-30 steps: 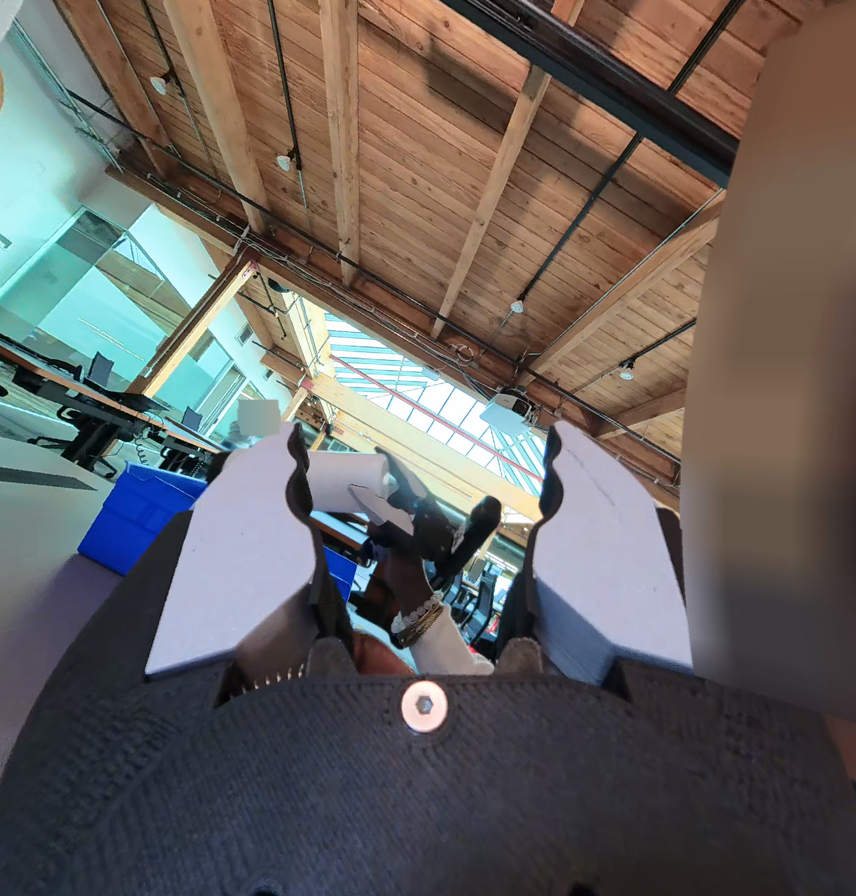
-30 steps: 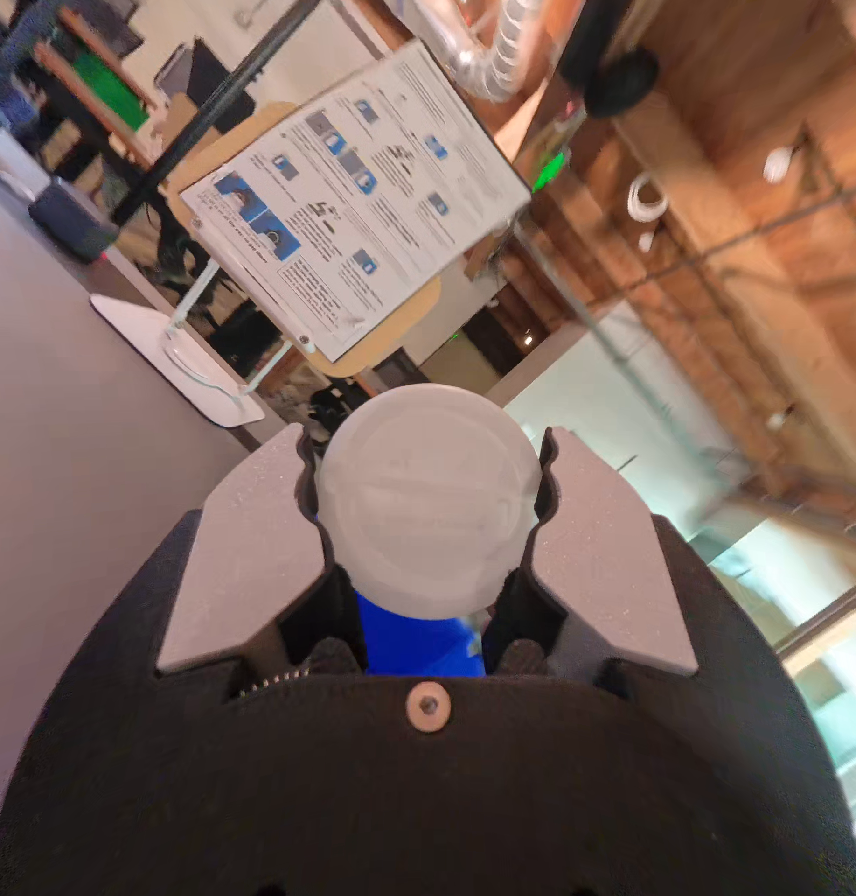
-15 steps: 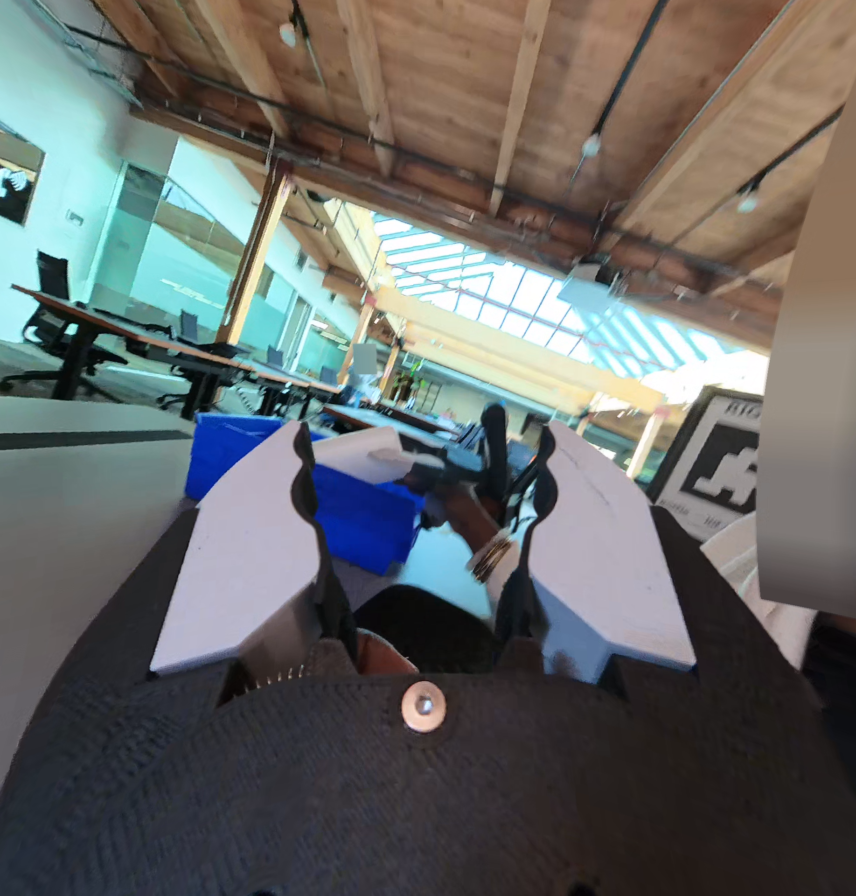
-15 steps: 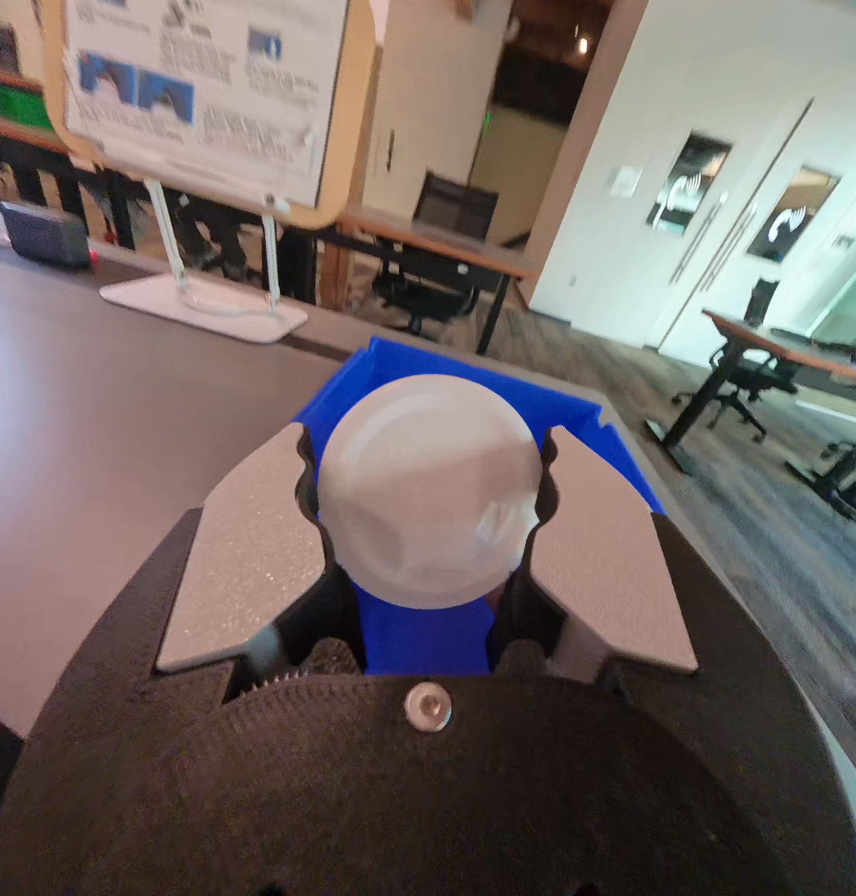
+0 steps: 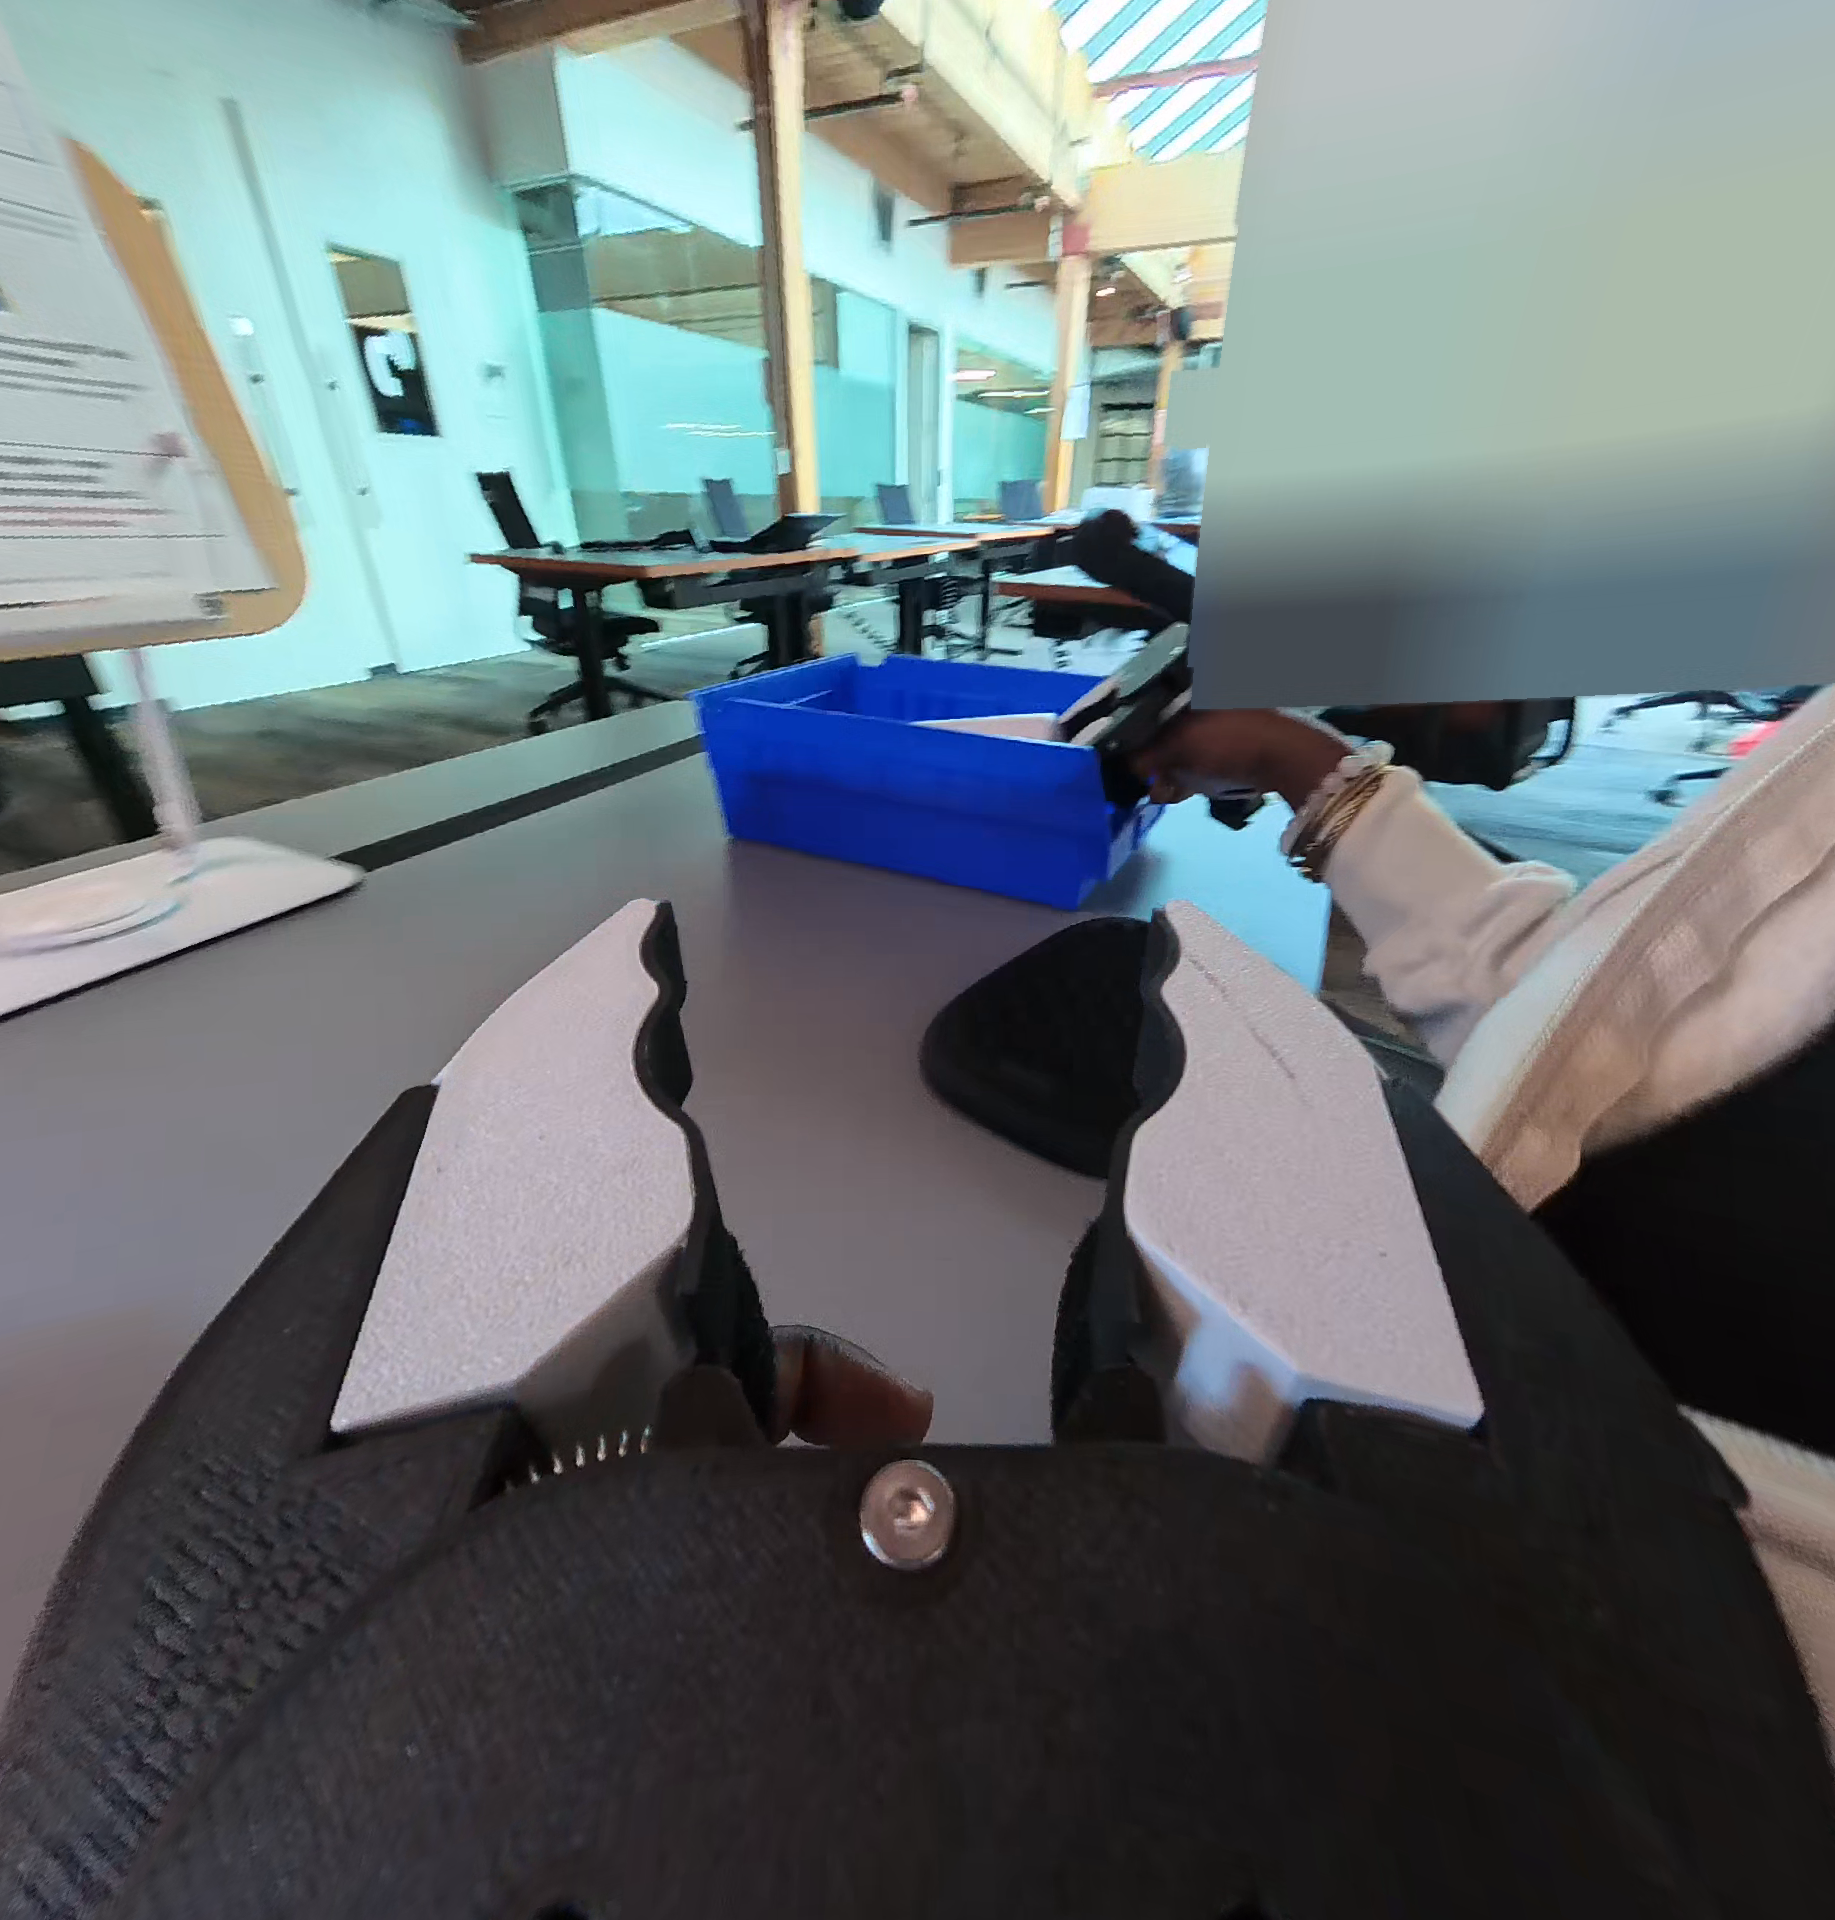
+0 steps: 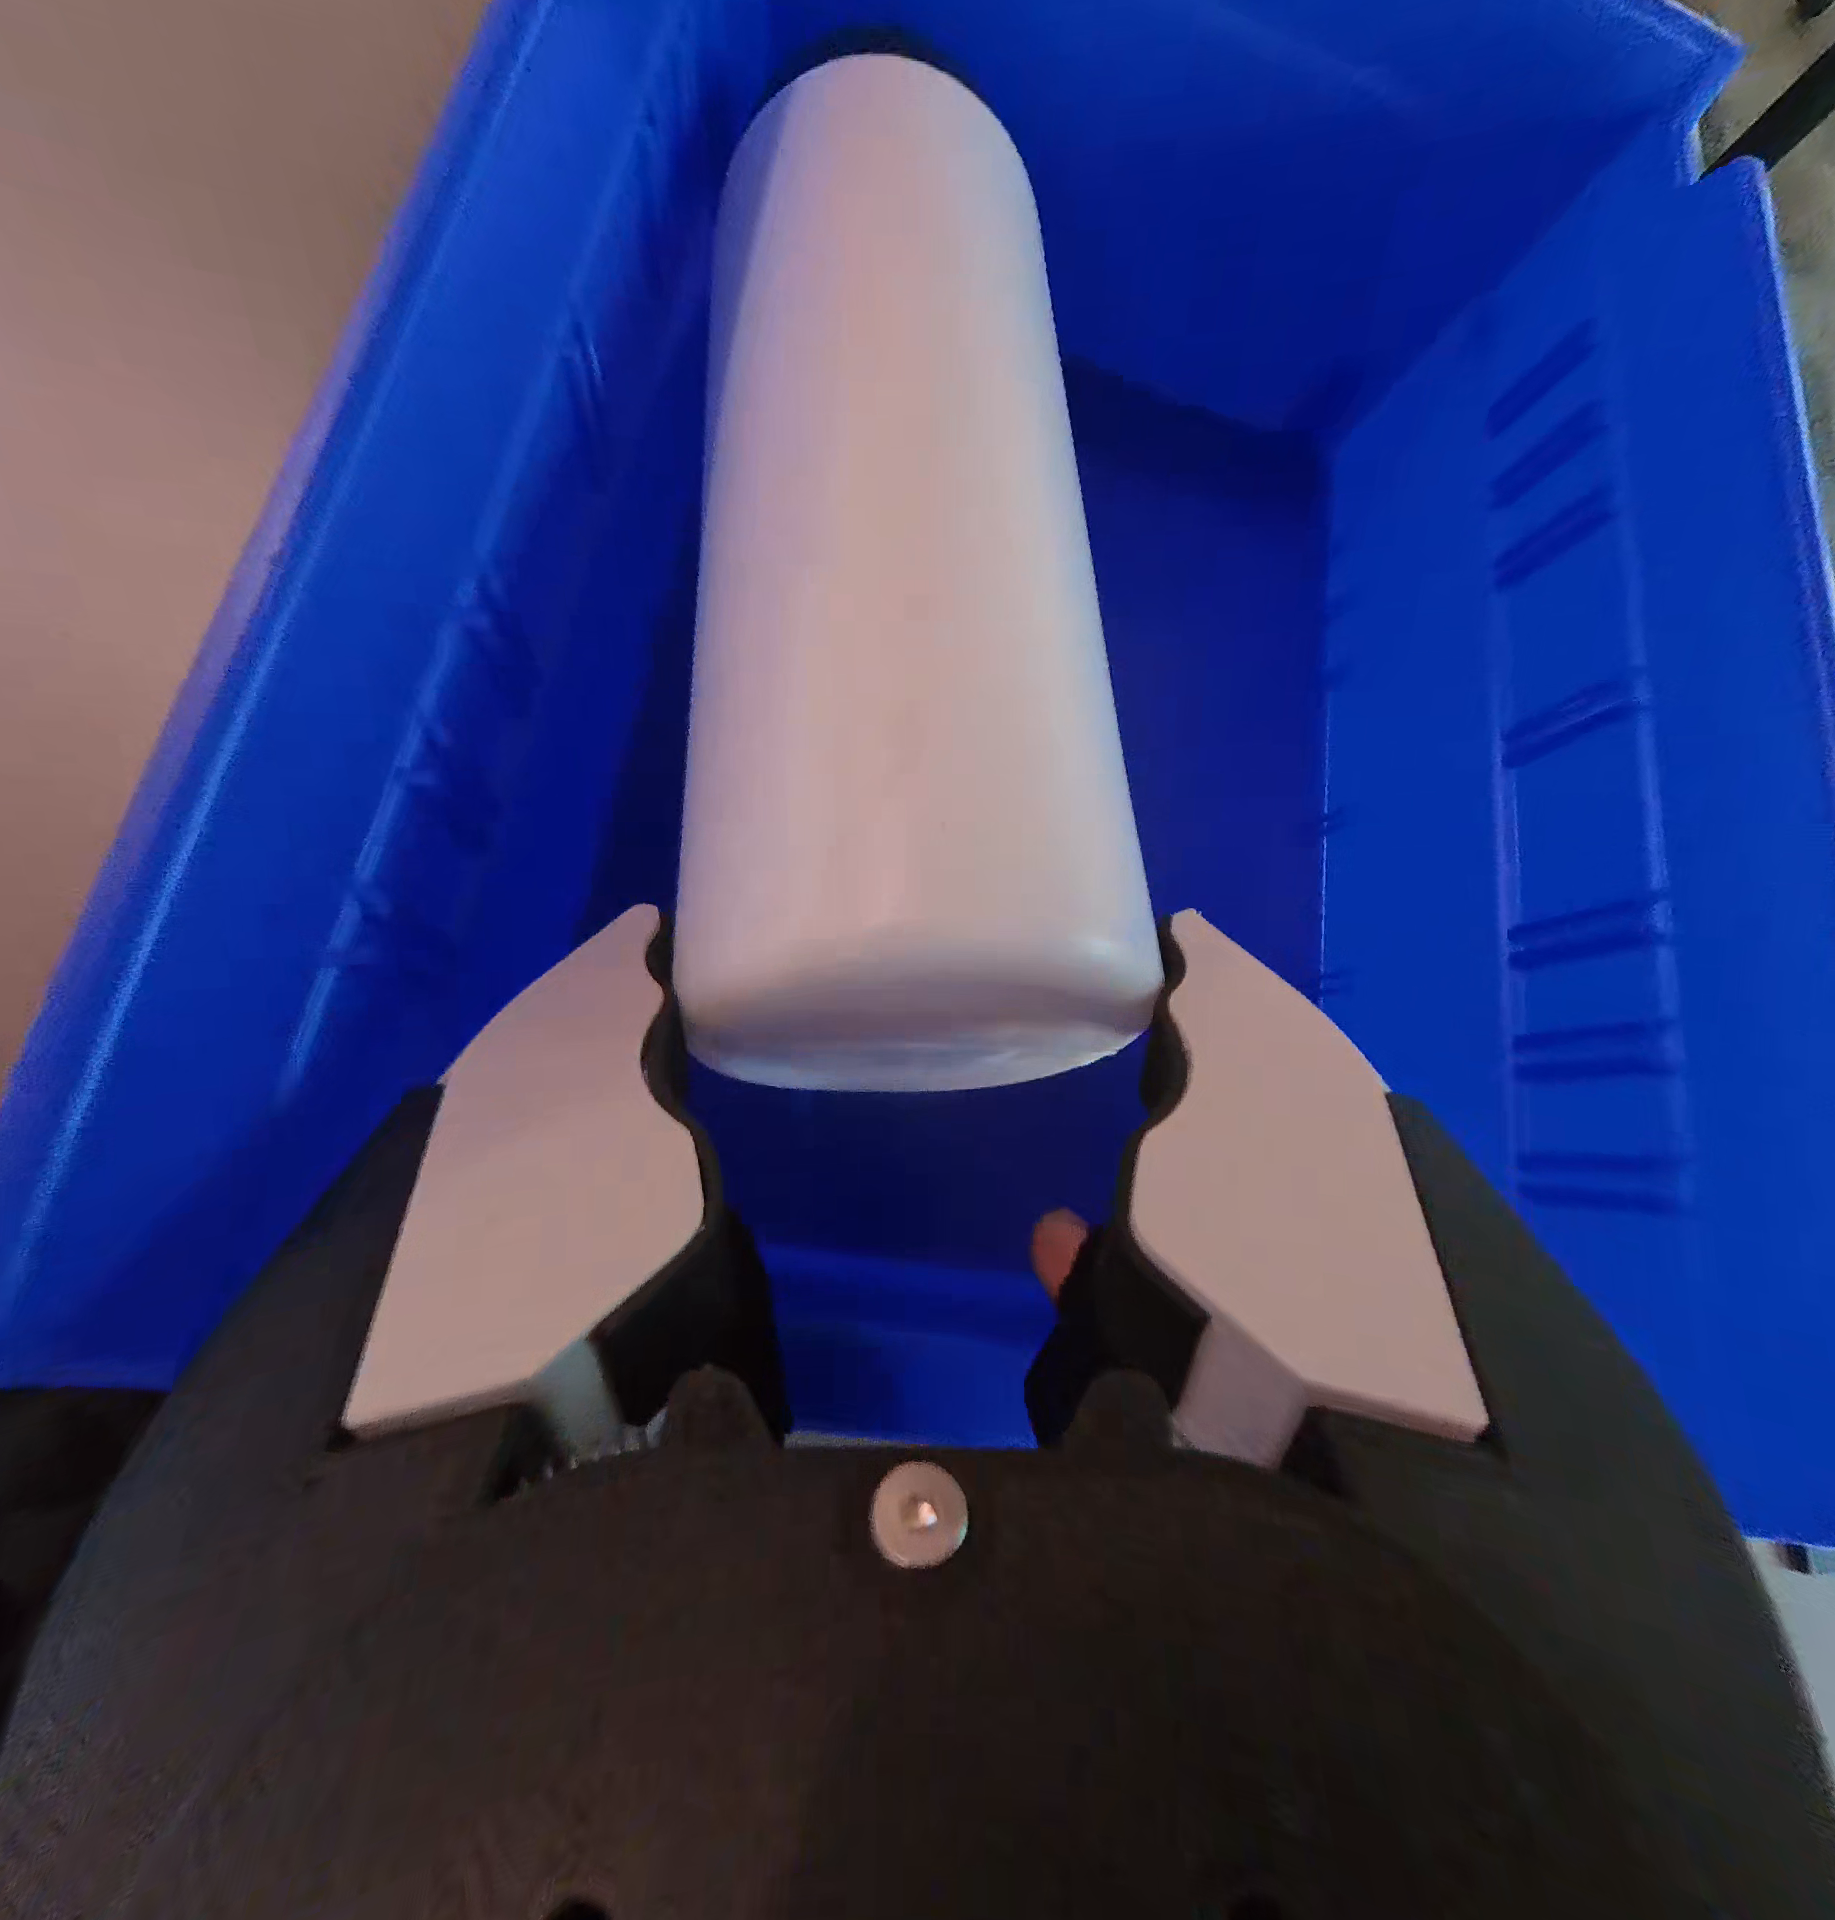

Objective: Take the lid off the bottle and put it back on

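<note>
A: Status of the right tool (image 6: 908,997)?

B: Its jaws stand wide, with the near end of the white bottle (image 6: 892,582) between the fingertips. The bottle fills the gap from tip to tip. Whether the pads press on it or only flank it, I cannot tell. Deeper between the jaws there is nothing.

A: Position of the bottle?

B: Inside the blue bin (image 6: 1578,665), lengthwise, with its rounded far end toward the far wall. The flat end faces the tool. Whether the lid is on, I cannot tell from here.

A: And the left tool (image 5: 908,997)?

B: Jaws wide apart, holding nothing. It hovers above the grey table (image 5: 269,1091), aimed roughly level across it. A fingertip of the person's hand shows at the base of the jaws.

A: What lies beyond it?

B: A black pad-shaped object (image 5: 1038,1039) on the table, just behind the right fingertip. Farther off, the same blue bin (image 5: 923,800), with the person's right hand (image 5: 1214,758) at its near corner, reaching in with the other tool. At far left, a white stand base (image 5: 113,914) carrying a printed sheet on a board (image 5: 71,416).
</note>
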`<state>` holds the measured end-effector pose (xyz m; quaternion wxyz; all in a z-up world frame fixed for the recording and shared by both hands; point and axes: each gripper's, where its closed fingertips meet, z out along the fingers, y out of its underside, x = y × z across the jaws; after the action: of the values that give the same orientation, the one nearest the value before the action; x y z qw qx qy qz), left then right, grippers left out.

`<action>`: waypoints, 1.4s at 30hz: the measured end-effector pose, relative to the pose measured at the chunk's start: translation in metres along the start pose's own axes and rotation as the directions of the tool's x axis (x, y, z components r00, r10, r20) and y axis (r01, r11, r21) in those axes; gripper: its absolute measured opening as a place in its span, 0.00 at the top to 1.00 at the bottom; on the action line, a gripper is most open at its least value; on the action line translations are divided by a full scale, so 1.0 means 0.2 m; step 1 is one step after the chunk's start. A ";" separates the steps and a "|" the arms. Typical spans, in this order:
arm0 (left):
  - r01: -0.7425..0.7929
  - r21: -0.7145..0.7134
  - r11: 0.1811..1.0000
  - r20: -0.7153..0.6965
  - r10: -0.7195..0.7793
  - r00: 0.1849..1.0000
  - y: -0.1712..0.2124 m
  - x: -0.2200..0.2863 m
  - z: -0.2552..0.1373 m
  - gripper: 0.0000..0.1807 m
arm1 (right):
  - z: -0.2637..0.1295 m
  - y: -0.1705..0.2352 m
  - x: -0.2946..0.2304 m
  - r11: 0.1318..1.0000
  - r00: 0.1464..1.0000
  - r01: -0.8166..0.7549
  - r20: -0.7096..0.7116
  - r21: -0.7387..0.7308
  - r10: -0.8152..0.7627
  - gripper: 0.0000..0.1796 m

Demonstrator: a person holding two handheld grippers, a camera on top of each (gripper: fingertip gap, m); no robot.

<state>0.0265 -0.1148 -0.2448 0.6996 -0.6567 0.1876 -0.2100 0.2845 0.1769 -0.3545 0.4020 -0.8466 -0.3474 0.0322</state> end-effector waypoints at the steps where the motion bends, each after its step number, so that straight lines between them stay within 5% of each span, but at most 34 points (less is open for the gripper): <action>1: -0.002 -0.003 1.000 0.023 0.002 1.000 -0.01 -0.02 -0.03 0.53 | 0.00 0.00 0.00 1.000 1.000 -0.003 0.002 0.005 0.003 0.52; 14: -0.077 -0.158 0.984 0.176 0.105 0.979 -0.03 -0.17 -0.36 0.58 | -0.25 -0.28 -0.02 0.932 0.998 0.062 -0.007 0.357 -0.064 0.40; 21: -0.083 -0.253 0.964 0.320 0.165 0.933 -0.02 -0.32 -0.58 0.58 | -0.75 -0.64 -0.20 0.559 0.986 0.088 0.007 0.824 -0.166 0.34; 24: -0.065 -0.200 0.978 0.372 0.137 0.918 -0.06 -0.37 -0.60 0.58 | -0.98 -0.70 -0.29 0.377 0.974 0.009 0.077 0.926 -0.211 0.31; 27: -0.050 -0.162 0.985 0.394 0.111 0.912 -0.07 -0.39 -0.59 0.58 | -1.09 -0.72 -0.34 0.295 0.965 -0.042 0.115 0.954 -0.234 0.31; 29: -0.057 -0.172 0.983 0.403 0.123 0.907 -0.05 -0.40 -0.57 0.58 | -1.06 -0.70 -0.35 0.364 0.961 -0.033 0.130 0.931 -0.245 0.32; 34: -0.045 -0.228 0.973 0.466 0.149 0.872 0.00 -0.46 -0.56 0.58 | -0.68 -0.37 -0.38 0.843 0.933 0.070 0.265 0.534 -0.245 0.40; 37: -0.027 -0.284 0.959 0.560 0.188 0.807 0.08 -0.57 -0.59 0.58 | -0.49 -0.25 -0.32 0.931 0.961 0.158 0.166 0.329 -0.222 0.42; 42: 0.045 -0.317 0.947 0.599 0.163 0.784 0.21 -0.66 -0.57 0.58 | -0.30 -0.13 -0.42 0.970 0.951 0.211 0.202 0.121 -0.233 0.45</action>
<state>-0.1437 -0.1370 -0.2956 0.6150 -0.7853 -0.0001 0.0716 0.2260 0.0968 -0.3155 0.4043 -0.7728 -0.4798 0.0950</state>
